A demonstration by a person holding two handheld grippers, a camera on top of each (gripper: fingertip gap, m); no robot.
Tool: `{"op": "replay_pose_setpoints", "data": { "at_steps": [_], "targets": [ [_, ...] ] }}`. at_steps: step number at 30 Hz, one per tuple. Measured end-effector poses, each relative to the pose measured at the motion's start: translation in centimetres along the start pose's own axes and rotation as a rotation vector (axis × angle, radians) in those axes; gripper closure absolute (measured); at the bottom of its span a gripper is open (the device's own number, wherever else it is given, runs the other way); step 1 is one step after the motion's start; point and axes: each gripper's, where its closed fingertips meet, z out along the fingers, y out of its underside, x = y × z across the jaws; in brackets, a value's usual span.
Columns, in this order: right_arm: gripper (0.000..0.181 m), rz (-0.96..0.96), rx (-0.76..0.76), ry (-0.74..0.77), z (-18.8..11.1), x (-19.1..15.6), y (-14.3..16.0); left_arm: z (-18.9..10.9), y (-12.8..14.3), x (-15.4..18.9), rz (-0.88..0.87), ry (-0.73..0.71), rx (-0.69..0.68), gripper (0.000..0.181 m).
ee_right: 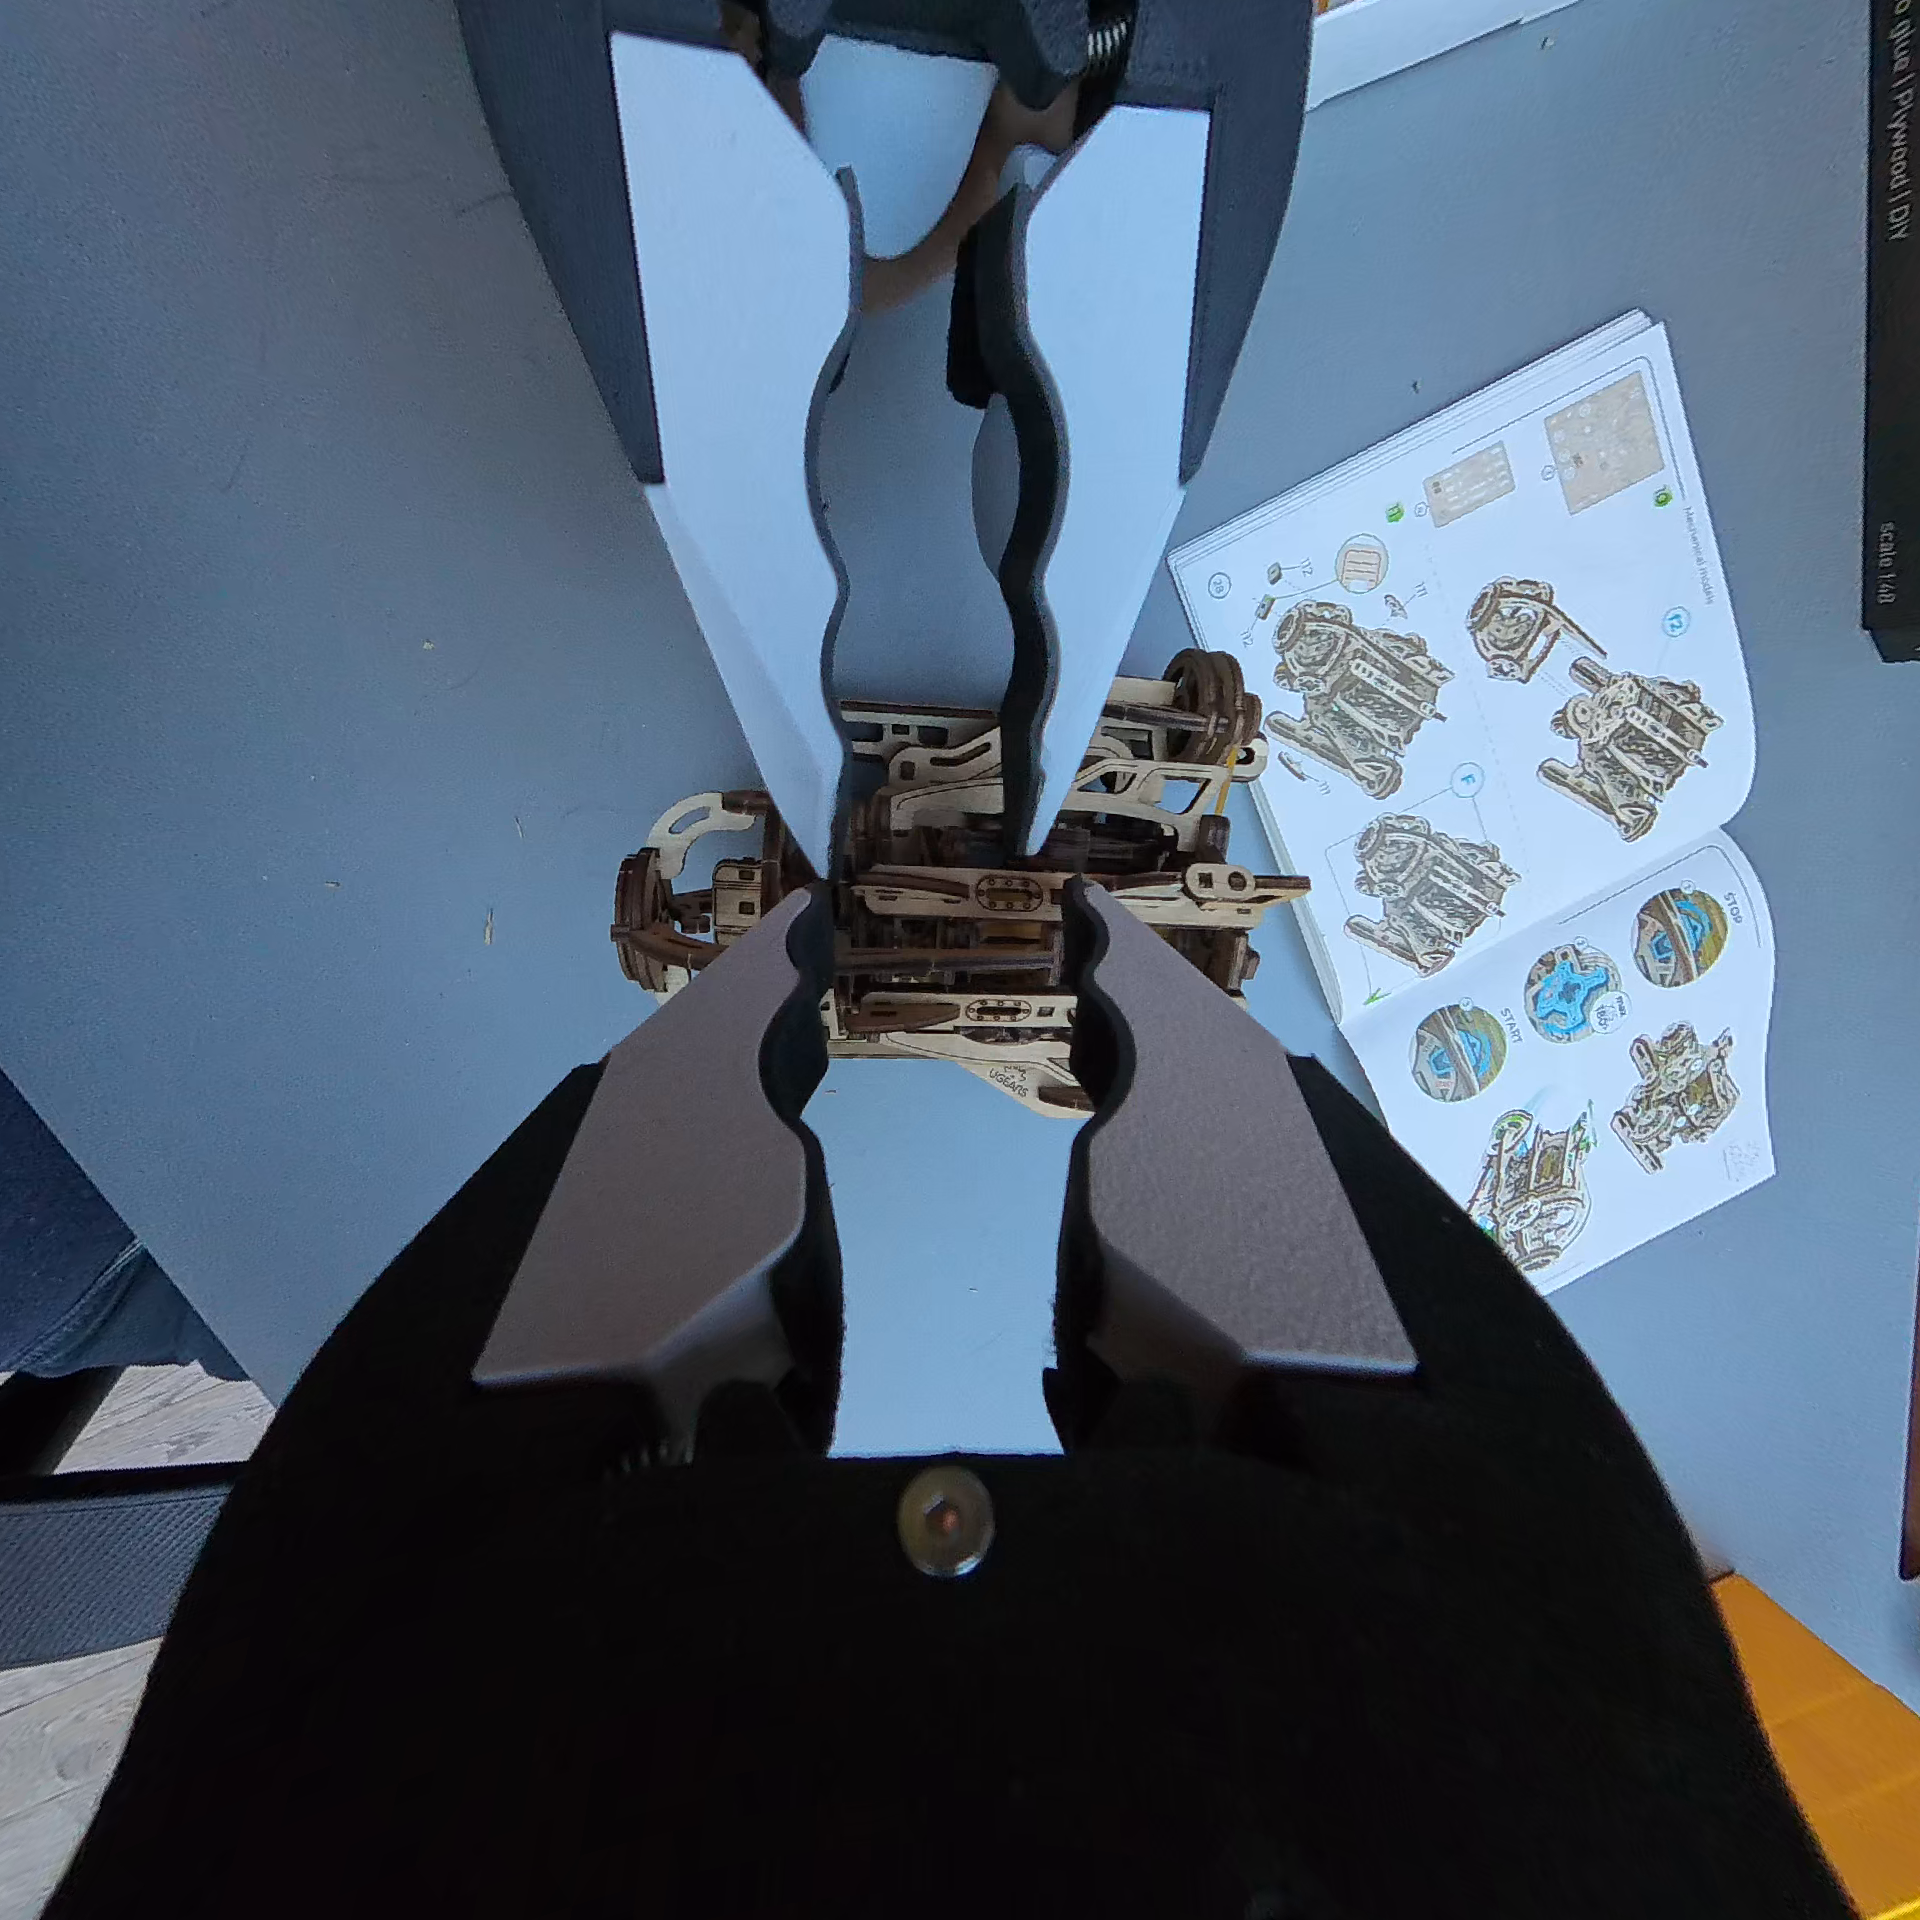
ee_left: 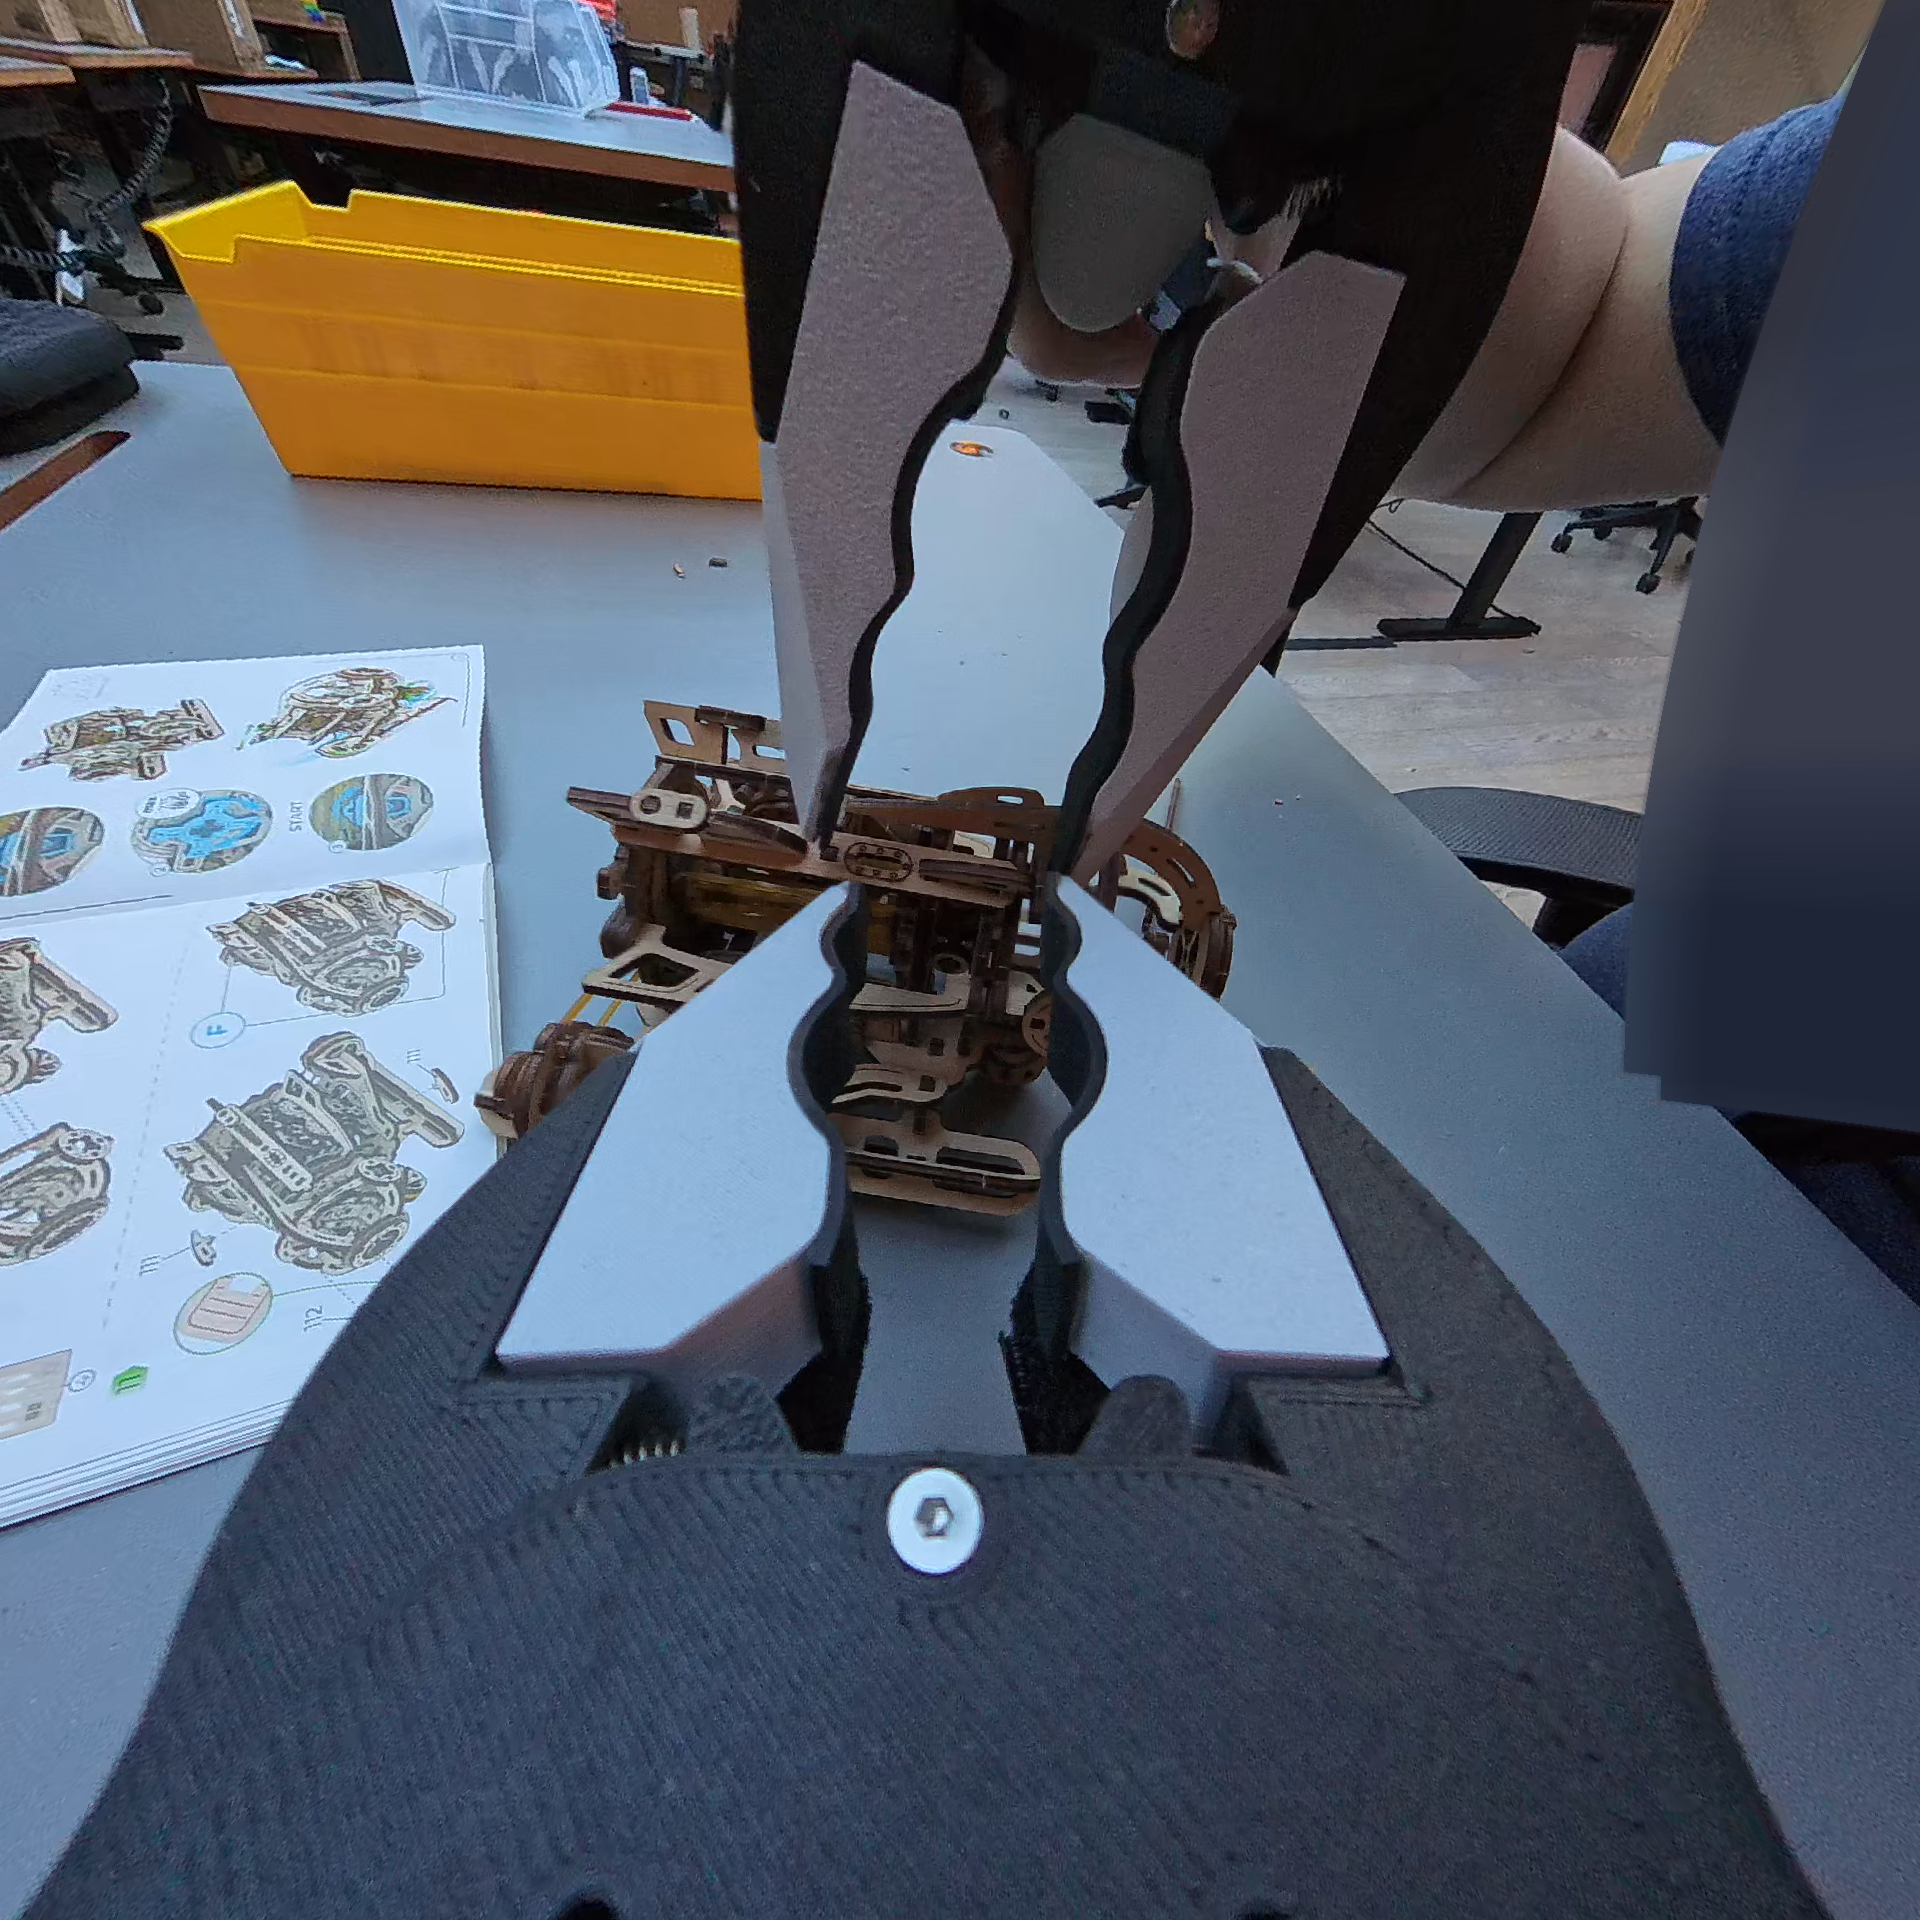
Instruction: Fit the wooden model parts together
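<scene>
A wooden model (ee_left: 935, 1164) of light and dark laser-cut parts sits on the grey table (ee_left: 312, 561). My left gripper (ee_left: 951, 899) reaches in from the near side, and its jaws close on the model's middle frame. My right gripper (ee_left: 945, 842) comes in from the opposite side and higher up, with its fingertips set on the model's top. In the right wrist view the right gripper (ee_right: 945, 904) clamps the model (ee_right: 935, 1023) across its slatted body, and the left gripper (ee_right: 928, 852) faces it from above. The fingers hide much of the model's centre.
An open instruction booklet (ee_left: 260, 987) lies left of the model and shows in the right wrist view (ee_right: 1538, 831) too. A yellow bin (ee_left: 468, 353) stands at the back. A black box (ee_right: 1891, 312) lies past the booklet. The table edge and a chair (ee_left: 1527, 842) are close on the right. Both grippers' tips are close together, under 4 cm apart.
</scene>
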Motion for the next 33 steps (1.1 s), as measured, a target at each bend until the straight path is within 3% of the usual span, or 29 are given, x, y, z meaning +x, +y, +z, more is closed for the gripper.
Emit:
{"op": "replay_pose_setpoints", "data": {
  "at_steps": [7,14,23,28,33],
  "targets": [
    [0.138,-0.003,0.023,-0.008,-0.2,-0.1,-0.2,-1.2,-1.4,-0.1,-0.042,0.028,0.073,0.152],
    [0.138,0.049,0.119,-0.017,-2.4,0.4,-0.4,-1.5,-0.7,0.1,0.046,0.0,0.013,0.151],
    [0.143,0.271,0.621,0.113,-6.9,2.6,2.7,0.1,-0.5,0.9,0.24,-0.051,-0.074,0.153],
    [0.145,0.396,0.722,0.118,-5.9,3.5,5.7,0.4,-0.2,0.8,0.3,-0.072,-0.09,0.159],
    [0.145,0.424,0.795,0.077,-4.8,3.3,6.0,0.4,-0.1,0.8,0.322,-0.073,-0.092,0.162]
  ]
}}
